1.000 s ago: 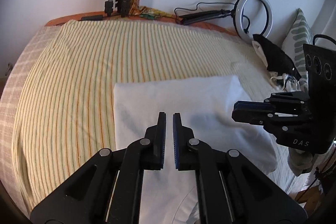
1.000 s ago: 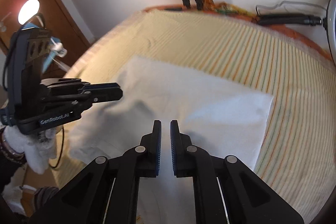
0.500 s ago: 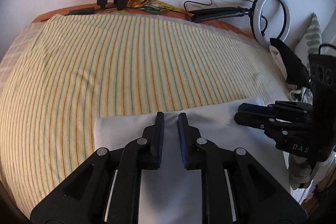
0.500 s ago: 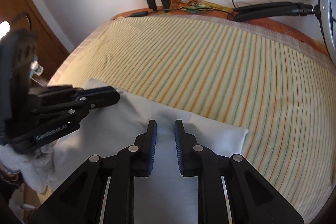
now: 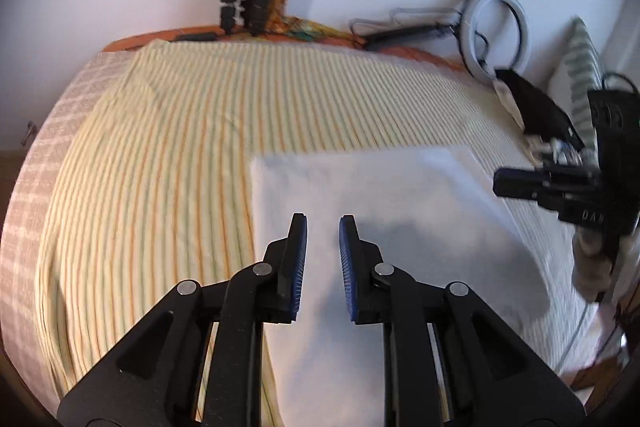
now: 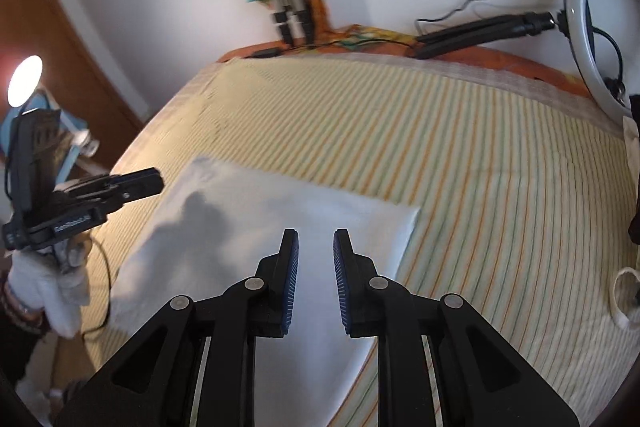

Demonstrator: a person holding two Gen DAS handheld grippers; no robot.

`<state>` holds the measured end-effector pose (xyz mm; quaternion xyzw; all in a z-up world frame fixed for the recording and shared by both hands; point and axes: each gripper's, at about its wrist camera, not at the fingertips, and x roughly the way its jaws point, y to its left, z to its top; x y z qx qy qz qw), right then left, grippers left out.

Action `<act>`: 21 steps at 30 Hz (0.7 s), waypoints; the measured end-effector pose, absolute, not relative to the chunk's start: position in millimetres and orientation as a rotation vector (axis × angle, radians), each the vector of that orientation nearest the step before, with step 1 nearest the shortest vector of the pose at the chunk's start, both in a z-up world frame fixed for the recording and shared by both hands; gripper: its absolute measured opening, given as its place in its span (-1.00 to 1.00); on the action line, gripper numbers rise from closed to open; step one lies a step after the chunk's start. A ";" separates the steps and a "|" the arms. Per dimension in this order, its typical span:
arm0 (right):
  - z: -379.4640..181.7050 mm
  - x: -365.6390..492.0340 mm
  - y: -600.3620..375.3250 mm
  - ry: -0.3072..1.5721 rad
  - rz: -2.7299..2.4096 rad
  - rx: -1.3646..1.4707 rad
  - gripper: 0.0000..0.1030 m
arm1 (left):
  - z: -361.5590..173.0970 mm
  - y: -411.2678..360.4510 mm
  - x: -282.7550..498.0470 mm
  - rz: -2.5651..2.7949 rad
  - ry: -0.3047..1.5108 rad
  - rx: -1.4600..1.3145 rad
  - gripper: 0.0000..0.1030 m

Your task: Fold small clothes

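Observation:
A white folded garment [image 5: 380, 211] lies flat on the striped bedsheet [image 5: 160, 155]; it also shows in the right wrist view [image 6: 280, 211]. My left gripper [image 5: 323, 227] is open and empty, hovering above the garment's left part. My right gripper [image 6: 316, 241] is open and empty above the garment's right part. Each gripper shows in the other's view: the right one [image 5: 520, 183] at the garment's right edge, the left one [image 6: 136, 183] at its left edge.
A ring light [image 5: 498, 35] on a black stand leans at the wall behind the bed. A dark cloth pile [image 5: 536, 107] and a patterned pillow [image 5: 580, 67] lie at the right. Tripod legs [image 5: 244, 3] stand at the back. A wooden door [image 6: 60, 47] is at the left.
Both grippers have opened wider and pulled back and up from the garment's far edge. More of the white garment shows in front of them than half a second ago.

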<state>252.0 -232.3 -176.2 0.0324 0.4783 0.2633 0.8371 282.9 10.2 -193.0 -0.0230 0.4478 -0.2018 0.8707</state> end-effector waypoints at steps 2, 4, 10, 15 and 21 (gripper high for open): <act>-178.5 230.0 -230.8 1.022 0.583 0.041 -0.68 | -199.9 7.3 263.7 -0.426 0.946 0.001 -0.69; -183.6 214.6 -233.1 1.032 0.588 0.035 -0.68 | -207.5 5.9 245.7 -0.427 0.947 0.045 -0.70; -201.5 175.5 -238.6 1.050 0.563 -0.025 -0.68 | -216.9 20.9 210.5 -0.411 0.926 0.051 -0.69; -202.9 150.9 -246.1 1.061 0.557 -0.038 -0.60 | -213.9 39.5 199.6 -0.393 0.941 0.019 -0.66; -198.3 145.0 -273.7 1.072 0.614 0.122 -0.37 | -208.1 78.7 213.6 -0.377 0.975 -0.227 -0.63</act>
